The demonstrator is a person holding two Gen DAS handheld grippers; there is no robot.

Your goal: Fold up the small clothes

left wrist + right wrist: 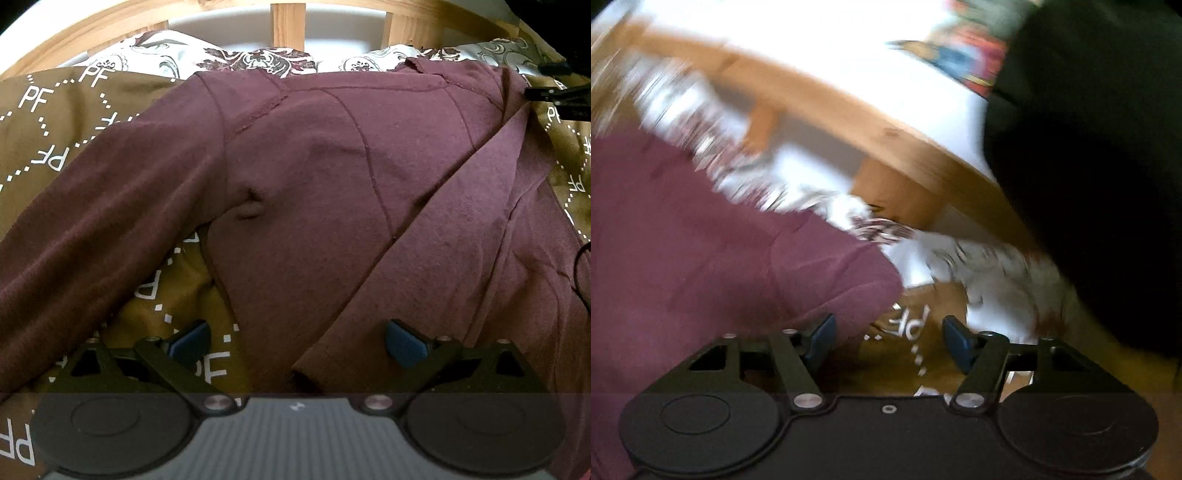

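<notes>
A brown blanket [44, 147] printed with white letters covers a bed with a wooden headboard [288, 26]. A maroon long-sleeved top [314, 177] lies spread across the blanket's middle, one sleeve folded over its body, its collar near the patterned pillows [258, 59] at the head edge. The left gripper [295, 345] hovers over the hem, jaws wide apart and empty. The right gripper [888, 341], blurred, is open over bare blanket beside the top's edge.

- Maroon long-sleeved top [314, 177]: soft knit cloth, matt, faintly fuzzy.
- Brown blanket [44, 122]: matt plush cloth, white printed letters.
- Headboard [288, 22]: pale wood, smooth finish.
- Left tool [295, 343]: matt black plastic, blue pads, metal pivot pins.
</notes>
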